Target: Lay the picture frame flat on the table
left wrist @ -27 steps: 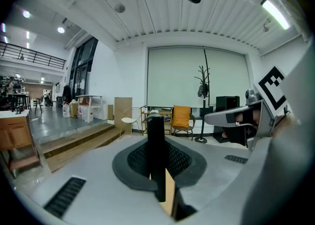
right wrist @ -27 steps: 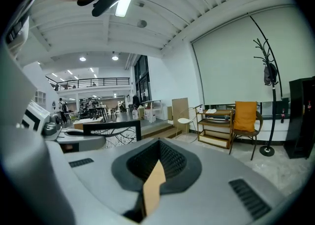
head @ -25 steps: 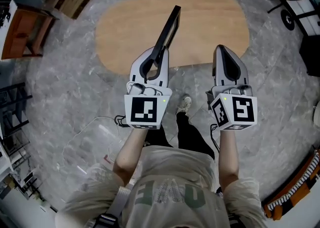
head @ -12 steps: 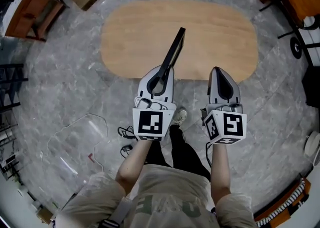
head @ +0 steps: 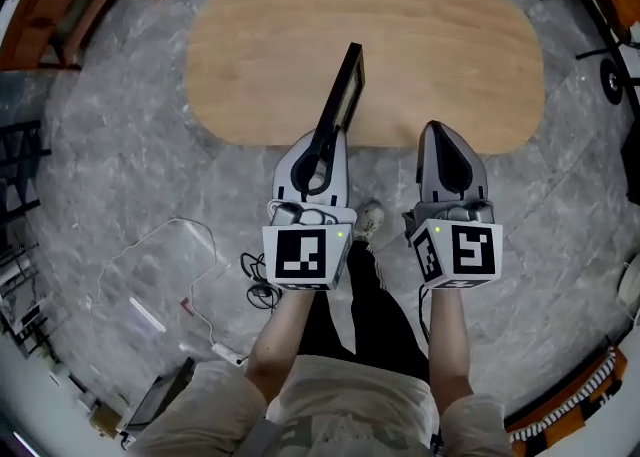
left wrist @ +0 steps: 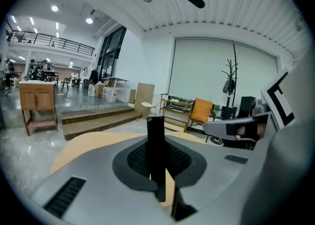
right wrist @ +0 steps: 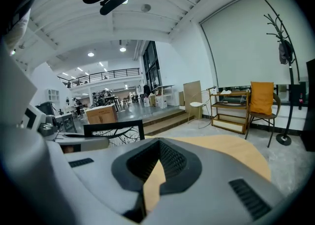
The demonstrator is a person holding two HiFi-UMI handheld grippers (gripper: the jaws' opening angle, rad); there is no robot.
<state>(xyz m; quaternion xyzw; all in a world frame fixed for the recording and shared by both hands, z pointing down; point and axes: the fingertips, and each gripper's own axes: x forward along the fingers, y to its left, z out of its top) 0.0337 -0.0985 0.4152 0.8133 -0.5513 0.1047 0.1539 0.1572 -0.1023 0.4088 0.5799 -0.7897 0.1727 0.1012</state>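
Oval wooden tabletop [head: 430,45] on grey marbled floor [head: 120,145], orange chair [left wrist: 202,112] beyond, black picture frame [head: 342,95] edge-up over the tabletop's near rim, clamped in the left tongs [head: 333,131] — right tongs [head: 433,131] just beside, closed, empty.

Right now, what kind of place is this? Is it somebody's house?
Probably not a house: it looks like a big open hall or showroom. There's an upstairs balcony railing, a polished stone floor, and scattered furniture like an oval wooden table and a coat stand.
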